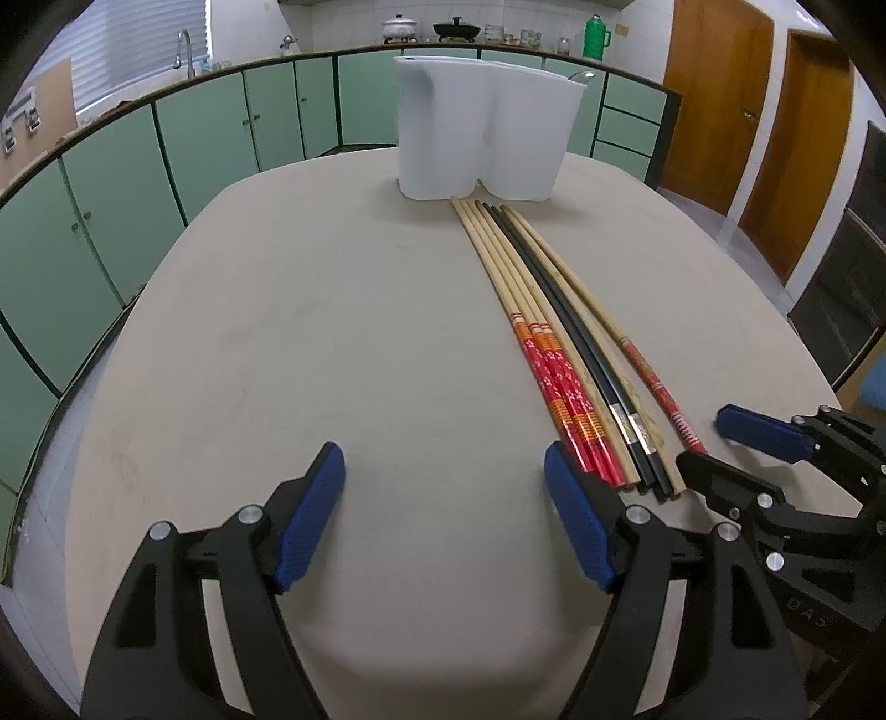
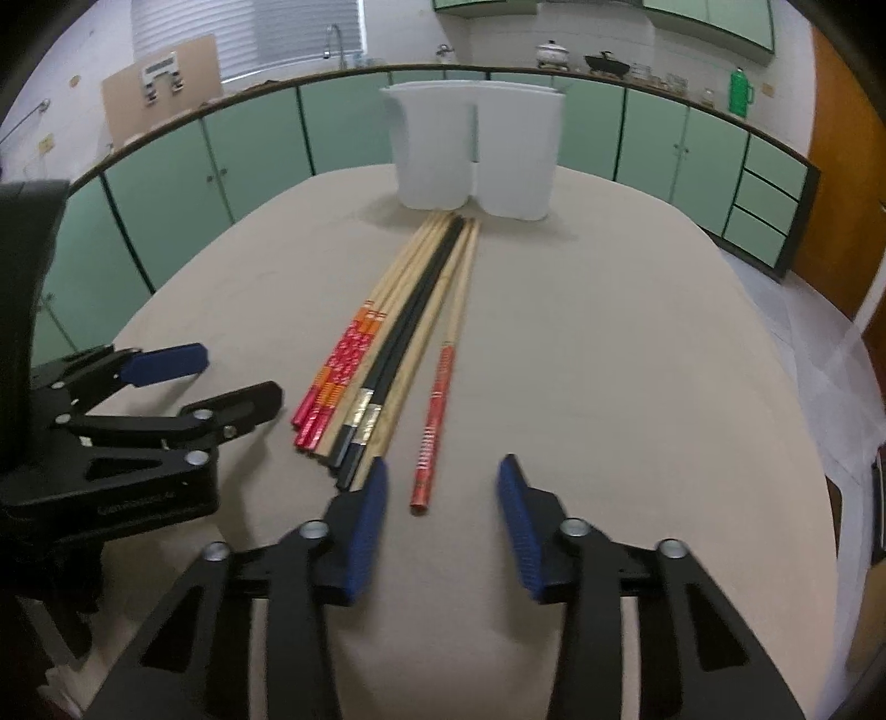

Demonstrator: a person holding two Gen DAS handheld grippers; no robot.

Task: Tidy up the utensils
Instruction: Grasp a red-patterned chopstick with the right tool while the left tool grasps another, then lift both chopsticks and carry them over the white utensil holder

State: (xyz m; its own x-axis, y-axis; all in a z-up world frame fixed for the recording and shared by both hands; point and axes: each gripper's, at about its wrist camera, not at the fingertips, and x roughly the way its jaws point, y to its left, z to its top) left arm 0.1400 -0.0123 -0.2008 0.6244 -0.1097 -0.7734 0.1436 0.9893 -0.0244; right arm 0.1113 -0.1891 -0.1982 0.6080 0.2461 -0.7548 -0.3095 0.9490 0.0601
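Chopsticks (image 1: 554,343) bundled on beige surface (image 1: 332,332), wooden with red-orange patterned ends, two black, tips near white holder (image 1: 476,127), left hand-held gripper (image 1: 443,515) and right hand-held gripper (image 2: 443,520) both spread wide, empty.

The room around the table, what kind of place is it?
Most likely a home kitchen: green cabinets run under a counter that carries a sink faucet, cooking pots and a green thermos. Chopsticks lie on the table.

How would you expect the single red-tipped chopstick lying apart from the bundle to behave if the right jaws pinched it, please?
The red-tipped chopstick looks thin and round, so it would probably roll on the table if nudged. It seems stiff wood, unlikely to bend. The right gripper, open, straddles its near end; the glossy printed end may be somewhat slippery.
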